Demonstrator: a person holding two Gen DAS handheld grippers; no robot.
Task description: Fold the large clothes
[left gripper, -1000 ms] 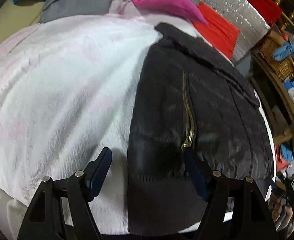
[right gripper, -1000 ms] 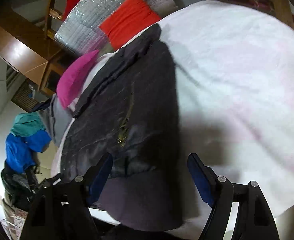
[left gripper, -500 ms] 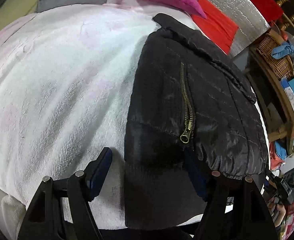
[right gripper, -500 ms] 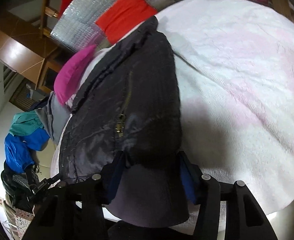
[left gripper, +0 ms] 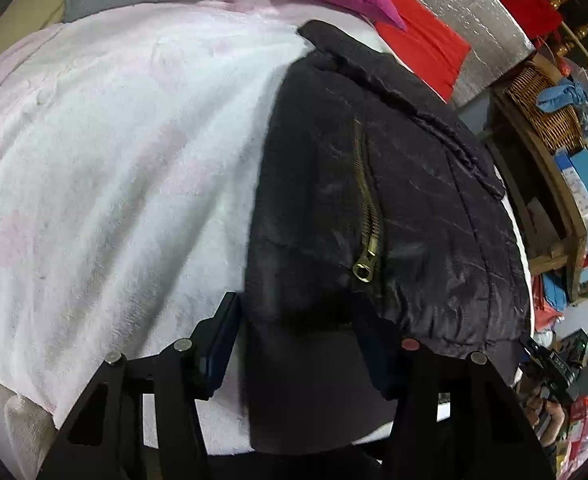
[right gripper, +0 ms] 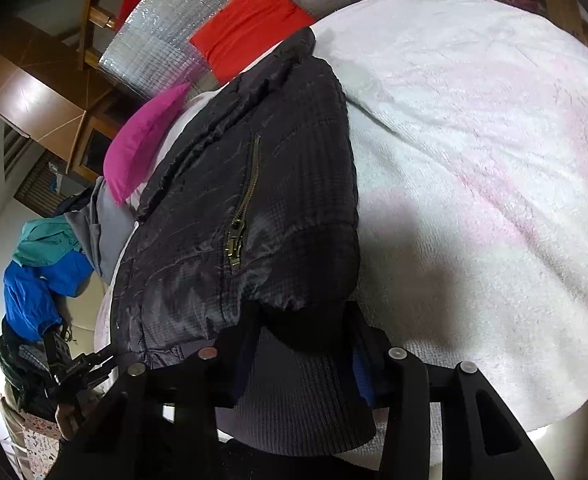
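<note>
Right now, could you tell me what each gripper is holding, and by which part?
Both grip the black jacket by its ribbed hem: left gripper and right gripper at opposite corners, jaws just closing.

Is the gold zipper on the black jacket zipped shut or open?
Shut: the gold zipper runs closed down the black jacket, no gap showing.

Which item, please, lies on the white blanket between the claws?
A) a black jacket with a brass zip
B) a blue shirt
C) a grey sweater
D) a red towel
A: the black jacket, with its brass zip, lies on the white blanket, its ribbed hem between both claws.
</note>
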